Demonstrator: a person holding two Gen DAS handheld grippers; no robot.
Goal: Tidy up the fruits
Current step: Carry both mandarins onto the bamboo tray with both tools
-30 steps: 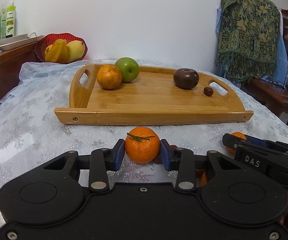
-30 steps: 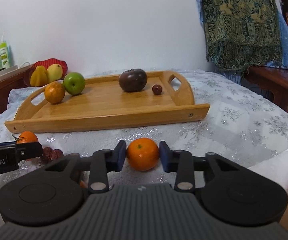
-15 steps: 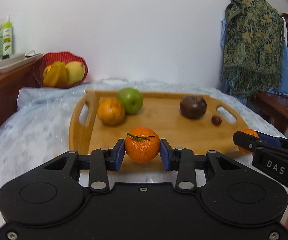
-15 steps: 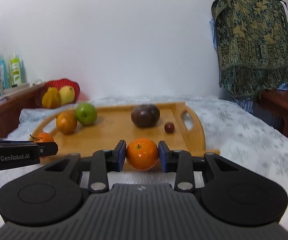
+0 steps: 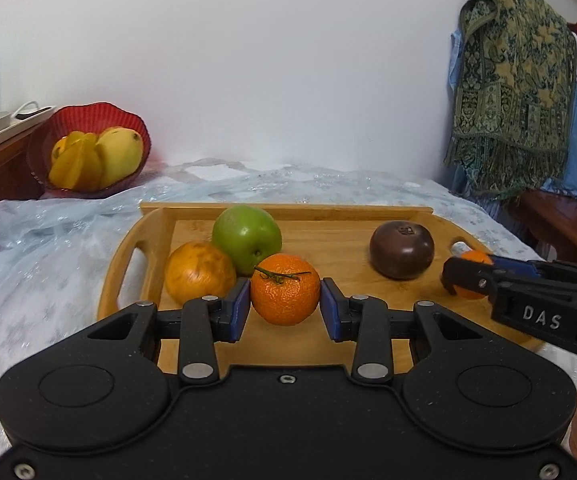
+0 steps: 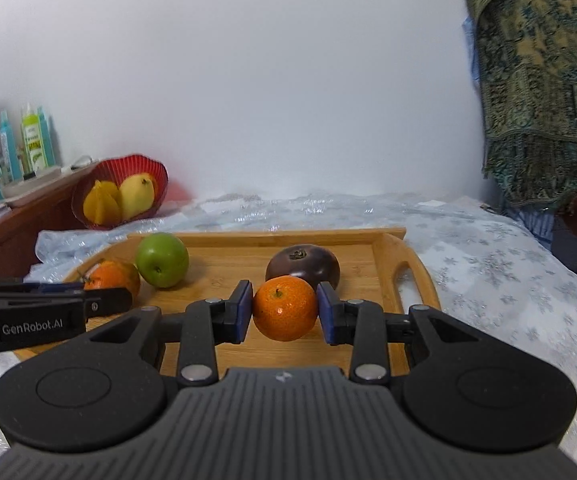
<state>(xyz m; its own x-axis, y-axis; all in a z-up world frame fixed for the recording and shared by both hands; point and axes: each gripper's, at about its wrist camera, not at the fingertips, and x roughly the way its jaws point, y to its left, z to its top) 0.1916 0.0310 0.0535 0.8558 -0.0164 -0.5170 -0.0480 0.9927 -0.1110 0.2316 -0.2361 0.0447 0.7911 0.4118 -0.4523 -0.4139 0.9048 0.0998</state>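
Dimpled round tangerine (image 5: 285,289) clenched in left tongs (image 5: 285,312), glossy mandarin (image 6: 284,307) in right tongs (image 6: 284,314); slatted bamboo tray (image 5: 352,342)

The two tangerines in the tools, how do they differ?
The left tool's tangerine carries a green stem with a twig across its top; the right tool's tangerine shows only a small dark stem nub. The left one's skin looks pebbled and matte, the right one's smoother and glossier. Both are orange, round, similar in size, each clamped between blue pads over the wooden tray.
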